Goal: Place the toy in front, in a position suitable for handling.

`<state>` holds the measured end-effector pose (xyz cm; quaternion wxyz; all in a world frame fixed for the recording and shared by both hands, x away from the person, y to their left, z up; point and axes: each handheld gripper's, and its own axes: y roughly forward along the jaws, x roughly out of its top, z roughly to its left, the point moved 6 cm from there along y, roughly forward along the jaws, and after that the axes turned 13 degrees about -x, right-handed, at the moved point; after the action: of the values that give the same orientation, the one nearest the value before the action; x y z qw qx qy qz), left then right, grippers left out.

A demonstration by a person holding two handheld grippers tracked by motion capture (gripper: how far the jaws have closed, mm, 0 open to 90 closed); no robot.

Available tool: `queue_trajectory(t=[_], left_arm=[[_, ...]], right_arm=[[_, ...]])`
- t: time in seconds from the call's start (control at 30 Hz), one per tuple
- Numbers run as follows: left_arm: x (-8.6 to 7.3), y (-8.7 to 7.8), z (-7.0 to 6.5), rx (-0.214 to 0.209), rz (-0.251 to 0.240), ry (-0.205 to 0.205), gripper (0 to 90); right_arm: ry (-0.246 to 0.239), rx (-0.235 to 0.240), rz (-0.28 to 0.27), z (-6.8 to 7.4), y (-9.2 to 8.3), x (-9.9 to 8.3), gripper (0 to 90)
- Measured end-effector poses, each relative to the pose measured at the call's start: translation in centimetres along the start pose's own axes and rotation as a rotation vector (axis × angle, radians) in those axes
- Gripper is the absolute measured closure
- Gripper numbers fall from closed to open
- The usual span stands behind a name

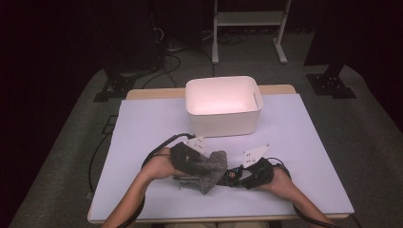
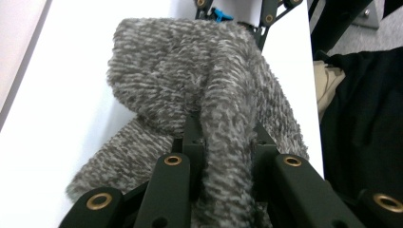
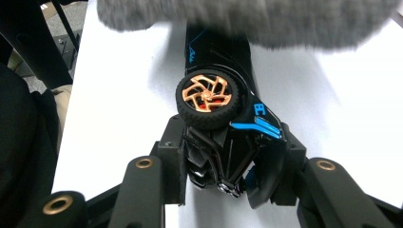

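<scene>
Both forearms enter from the near edge of the table and converge at its near middle. The left gripper [image 1: 190,159] is angled inward toward the right, with its jaws clenched on a fold of the grey fuzzy cloth [image 1: 205,170]; in the left gripper view the pile of the cloth [image 2: 199,90] bulges up between the jaws and drapes away over the table. The right gripper [image 1: 247,176] points inward toward the left, roughly level with the table, and grasps the black toy car [image 1: 232,176] across its body. In the right gripper view the toy car [image 3: 228,137] lies on its side between the jaws, a bronze-spoked wheel [image 3: 208,99] facing the camera and blue trim showing on the bodywork. The cloth [image 3: 247,21] overhangs the far end of the car there, blurred.

The cloth and car meet between the two grippers, the cloth covering one end of the car.

The table [image 1: 142,128] carries a pale lavender-white cover. A white bin [image 1: 223,107] with an open top stands at the far middle, well apart from the grippers. Beyond lie grey carpet [image 1: 370,137], cables and a white stand [image 1: 247,21] in a dark room.
</scene>
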<state>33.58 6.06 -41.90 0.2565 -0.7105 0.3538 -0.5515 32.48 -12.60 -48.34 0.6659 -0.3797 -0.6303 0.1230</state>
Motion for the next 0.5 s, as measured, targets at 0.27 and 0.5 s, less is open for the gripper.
queue_trajectory(t=[0.27, 0.5], left_arm=[[-0.1, -0.3, -0.1, 0.013, 0.005, 0.0, 75.1], [3.7, 2.5, -0.4, -0.032, 0.035, 0.076, 75.1]], right_arm=[[0.005, 0.007, 0.0, -0.1, 0.0, 0.0, 57.0], [0.002, 0.003, 0.004, 0.0, 0.0, 0.0, 57.0]])
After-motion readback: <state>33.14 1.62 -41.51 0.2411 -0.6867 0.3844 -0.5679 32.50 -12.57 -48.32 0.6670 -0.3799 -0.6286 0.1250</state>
